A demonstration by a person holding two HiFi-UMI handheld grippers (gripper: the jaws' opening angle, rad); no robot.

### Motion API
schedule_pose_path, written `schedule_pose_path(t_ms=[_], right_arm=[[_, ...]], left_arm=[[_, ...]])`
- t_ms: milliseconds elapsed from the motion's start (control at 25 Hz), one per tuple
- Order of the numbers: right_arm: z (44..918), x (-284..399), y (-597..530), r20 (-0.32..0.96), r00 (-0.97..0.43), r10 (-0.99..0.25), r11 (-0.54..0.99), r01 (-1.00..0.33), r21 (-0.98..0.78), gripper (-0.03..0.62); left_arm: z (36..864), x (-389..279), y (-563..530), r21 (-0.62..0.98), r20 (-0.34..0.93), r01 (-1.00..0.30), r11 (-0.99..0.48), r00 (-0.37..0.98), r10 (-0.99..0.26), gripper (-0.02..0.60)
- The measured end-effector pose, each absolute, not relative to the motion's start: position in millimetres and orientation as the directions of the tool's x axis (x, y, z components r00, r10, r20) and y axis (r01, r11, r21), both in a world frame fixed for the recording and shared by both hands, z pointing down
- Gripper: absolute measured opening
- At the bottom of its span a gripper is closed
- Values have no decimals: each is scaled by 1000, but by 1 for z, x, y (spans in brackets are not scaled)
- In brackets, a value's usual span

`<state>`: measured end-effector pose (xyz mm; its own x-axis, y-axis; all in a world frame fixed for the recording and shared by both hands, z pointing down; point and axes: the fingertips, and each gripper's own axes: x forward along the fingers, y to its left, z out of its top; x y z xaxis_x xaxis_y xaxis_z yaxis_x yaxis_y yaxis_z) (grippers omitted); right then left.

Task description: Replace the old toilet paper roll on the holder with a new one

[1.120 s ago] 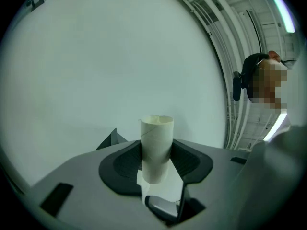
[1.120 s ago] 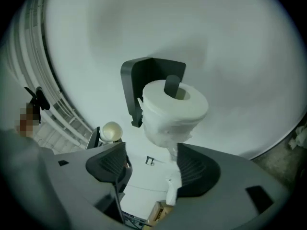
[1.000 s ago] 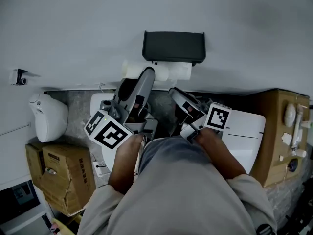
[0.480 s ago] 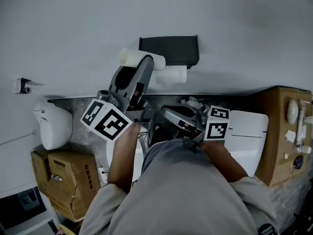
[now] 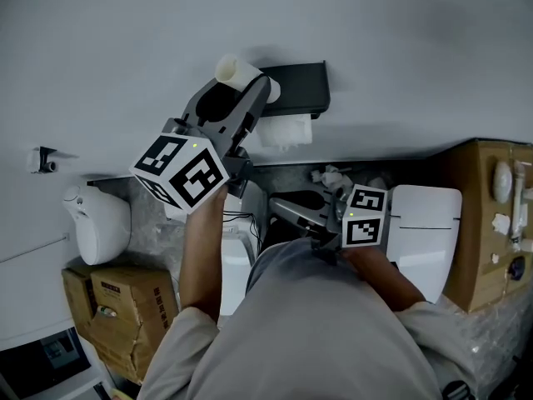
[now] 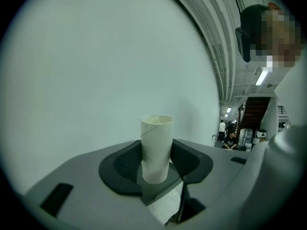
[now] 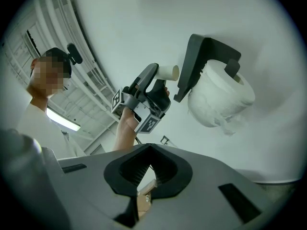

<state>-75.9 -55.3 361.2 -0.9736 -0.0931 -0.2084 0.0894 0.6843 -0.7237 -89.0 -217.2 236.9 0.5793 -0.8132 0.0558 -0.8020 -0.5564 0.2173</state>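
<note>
My left gripper (image 5: 248, 86) is raised against the wall, just left of the black holder (image 5: 296, 86). It is shut on a bare cardboard tube (image 5: 233, 69); in the left gripper view the tube (image 6: 156, 147) stands upright between the pads. A full white paper roll (image 5: 287, 130) hangs under the holder. In the right gripper view the roll (image 7: 218, 99) sits inside the holder (image 7: 201, 61), with the left gripper (image 7: 158, 80) and its tube (image 7: 169, 72) beside it. My right gripper (image 5: 287, 211) is lower, close to my body, shut with nothing in it (image 7: 148, 150).
A white fixture (image 5: 96, 223) and cardboard boxes (image 5: 108, 307) are at the lower left. A white toilet lid (image 5: 425, 223) and a brown cabinet (image 5: 491, 215) are at the right. Crumpled paper (image 5: 333, 176) lies on the ledge below the holder.
My left gripper carried the cardboard tube up and to the left, away from the roll, while rolling. My right gripper drew back from the holder toward my body.
</note>
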Motion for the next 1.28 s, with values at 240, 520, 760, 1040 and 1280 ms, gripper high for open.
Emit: schedule_pose_path(t_ms=[240, 520, 760, 1040, 1280], right_arm=[[366, -74, -57, -201, -974, -101, 679, 81, -730, 15], [368, -71, -62, -202, -973, -113, 672, 74, -737, 15], [365, -71, -64, -207, -972, -116, 663, 79, -745, 15], [364, -69, -66, -212, -970, -119, 655, 83, -751, 15], [365, -67, -69, -214, -970, -116, 650, 89, -755, 15]], left_arm=[[248, -77, -233, 101, 167, -811, -577, 585, -794, 184], [263, -67, -236, -29, 268, -808, -589, 561, -783, 184], [266, -62, -236, -96, 306, -802, -589, 539, -785, 184], [265, -63, -234, -102, 302, -805, -585, 535, -789, 189], [266, -62, -234, -102, 310, -797, -595, 543, -780, 204]])
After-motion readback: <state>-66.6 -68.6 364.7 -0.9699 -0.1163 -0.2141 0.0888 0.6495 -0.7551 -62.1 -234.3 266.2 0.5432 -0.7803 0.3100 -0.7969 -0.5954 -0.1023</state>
